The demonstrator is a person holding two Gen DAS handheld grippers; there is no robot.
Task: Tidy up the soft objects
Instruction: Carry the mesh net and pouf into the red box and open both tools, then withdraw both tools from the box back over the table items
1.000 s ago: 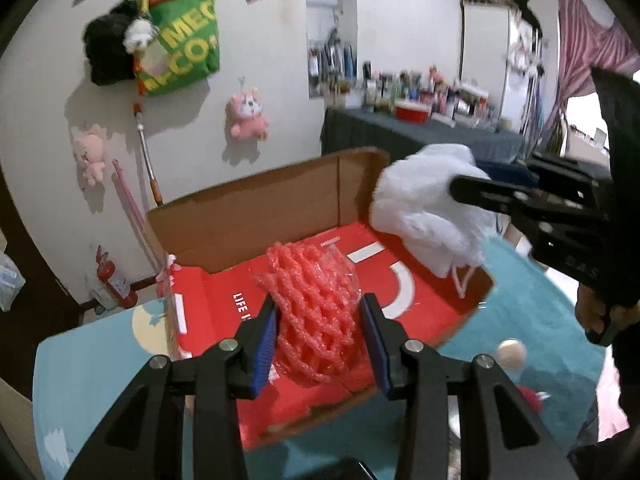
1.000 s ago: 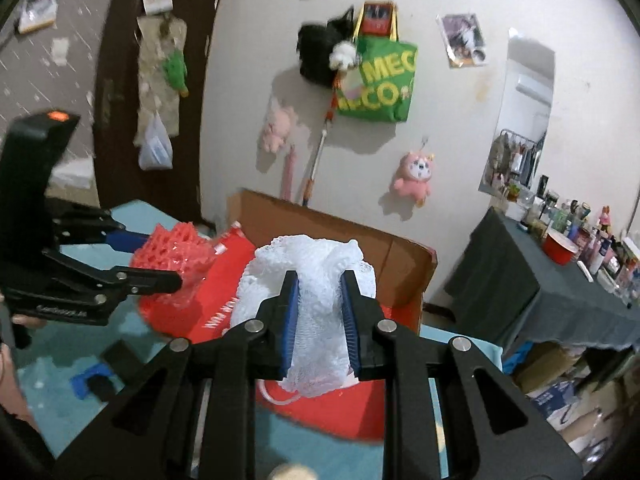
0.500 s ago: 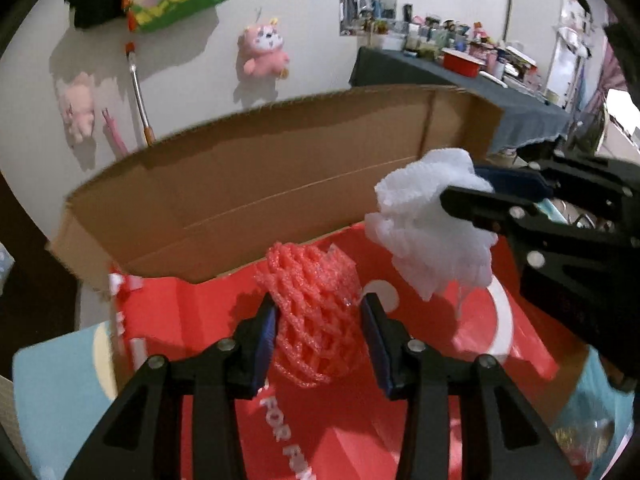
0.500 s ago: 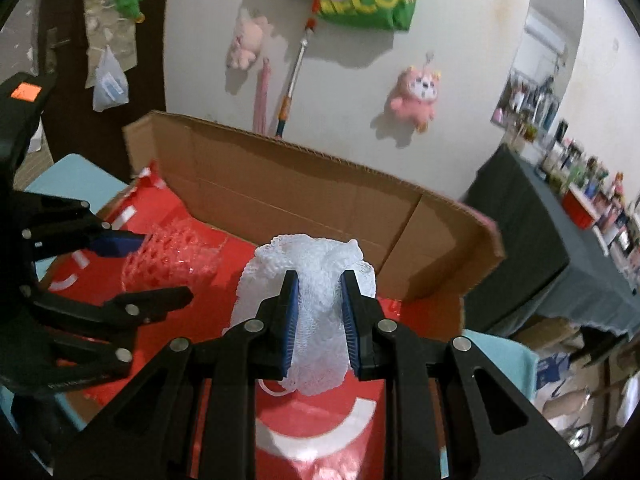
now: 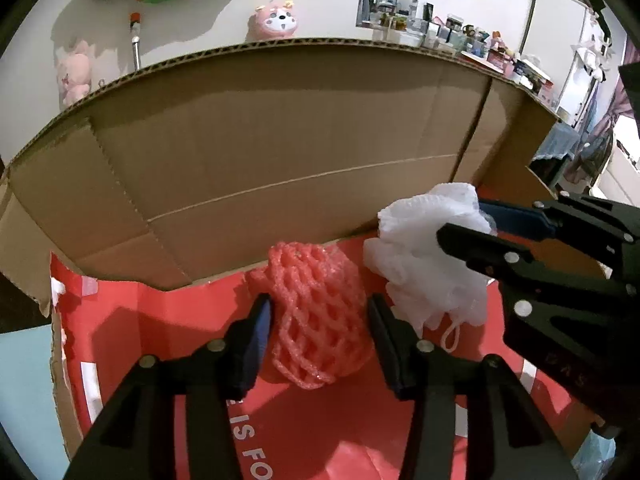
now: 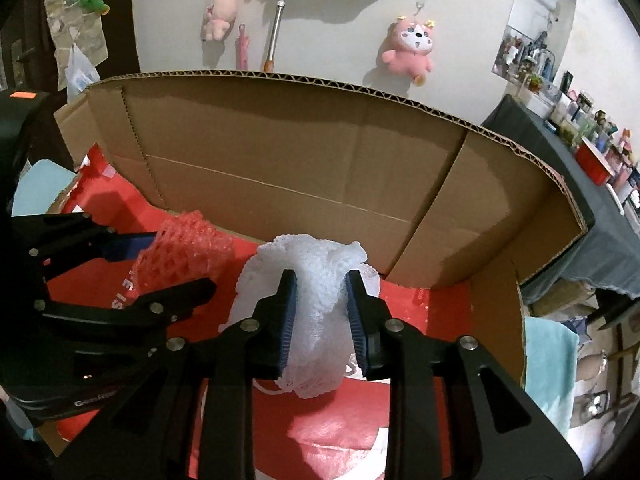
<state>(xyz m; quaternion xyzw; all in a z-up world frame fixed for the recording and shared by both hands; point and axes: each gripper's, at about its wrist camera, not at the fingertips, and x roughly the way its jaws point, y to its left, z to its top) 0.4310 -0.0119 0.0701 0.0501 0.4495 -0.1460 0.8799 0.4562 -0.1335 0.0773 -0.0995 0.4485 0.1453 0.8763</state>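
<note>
My left gripper (image 5: 319, 312) is shut on a pink foam net (image 5: 316, 312) and holds it low inside the open cardboard box (image 5: 280, 152) with a red printed floor. My right gripper (image 6: 319, 304) is shut on a white mesh puff (image 6: 316, 276), also inside the box, just right of the pink net. The right gripper shows in the left wrist view (image 5: 464, 224) with the white puff (image 5: 428, 264). The left gripper shows in the right wrist view (image 6: 176, 264) with the pink net (image 6: 184, 256).
The box's tall brown back wall (image 6: 320, 160) stands close ahead. A light blue tabletop (image 5: 24, 384) lies around the box. Plush toys (image 6: 412, 48) hang on the wall behind. A cluttered dark table (image 6: 600, 184) is at the right.
Both grippers have moved forward and down into the box with their soft objects still held. The back wall now fills the view.
</note>
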